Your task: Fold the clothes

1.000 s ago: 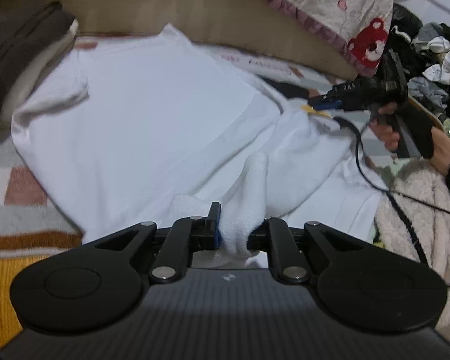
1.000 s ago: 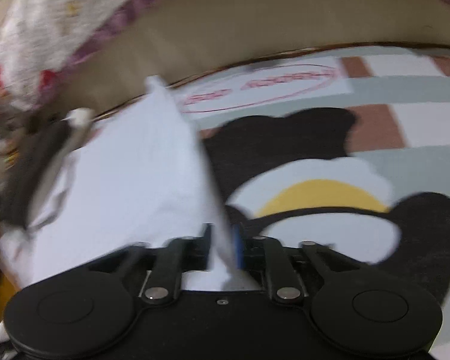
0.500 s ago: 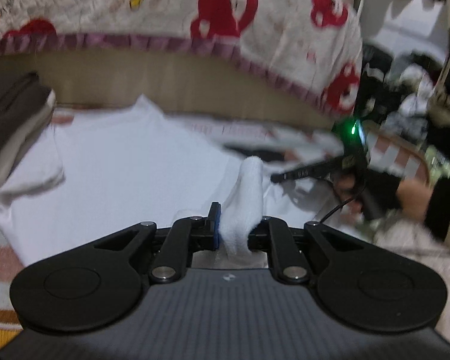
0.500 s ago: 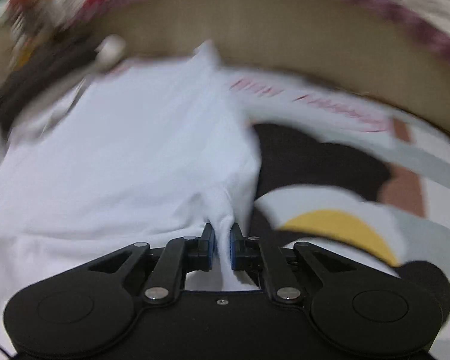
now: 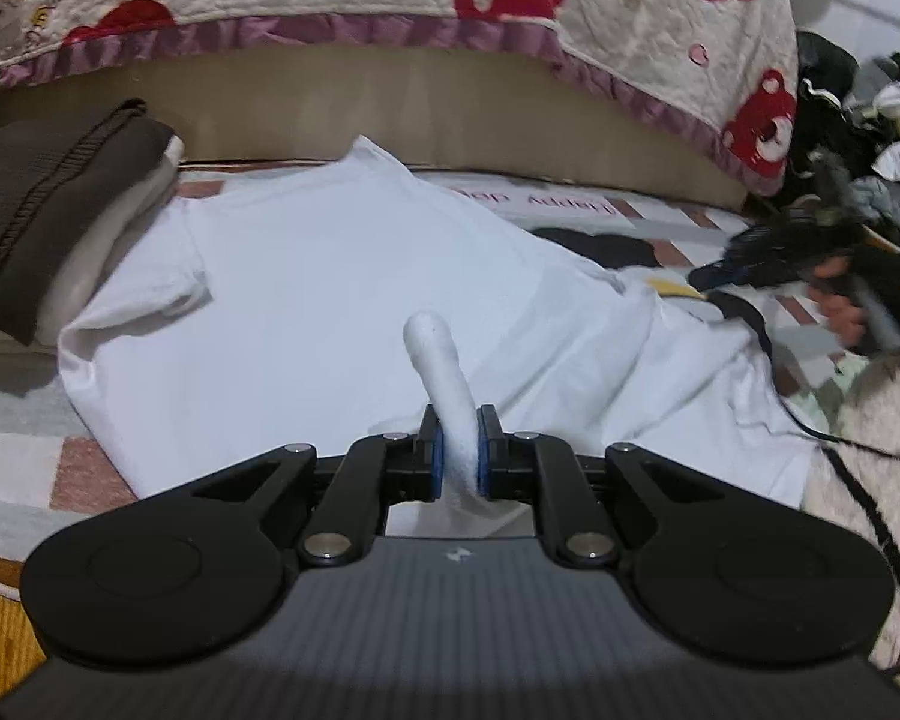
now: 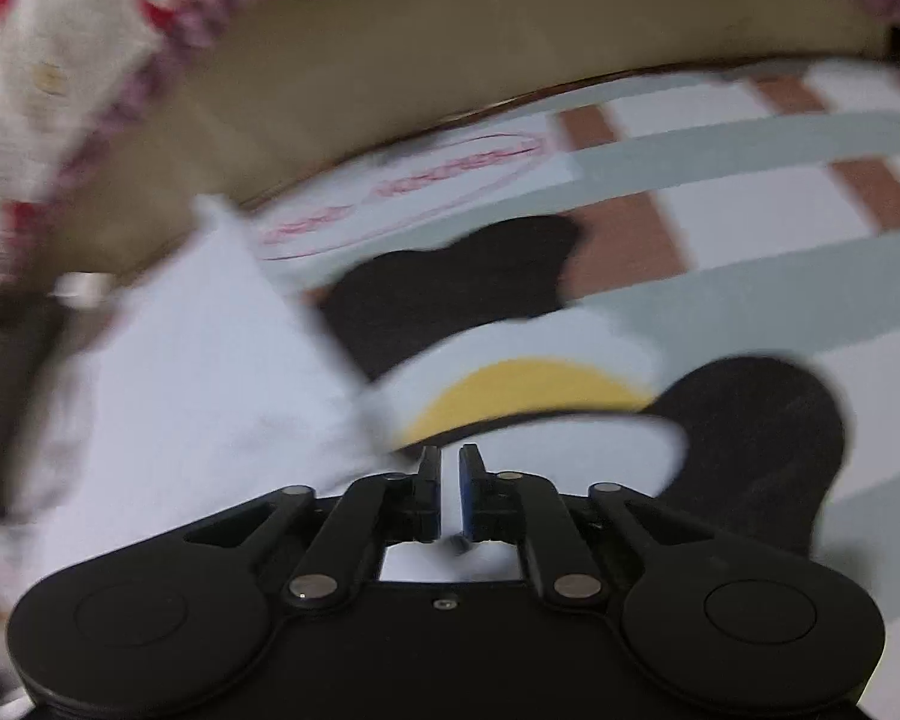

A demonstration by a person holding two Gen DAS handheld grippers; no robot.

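White cotton T-shirt (image 5: 342, 300), soft, light and limp, lies spread on the patterned mat (image 6: 750, 192). Left tongs (image 5: 457, 450) pinch a bunched hem fold at six o'clock. Right tongs (image 6: 448, 483), at three o'clock, are opening with no cloth between them; the far hem corner looks the best hold.

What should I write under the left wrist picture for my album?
Left gripper pinching a fold of the white T-shirt spread on the patterned blanket.
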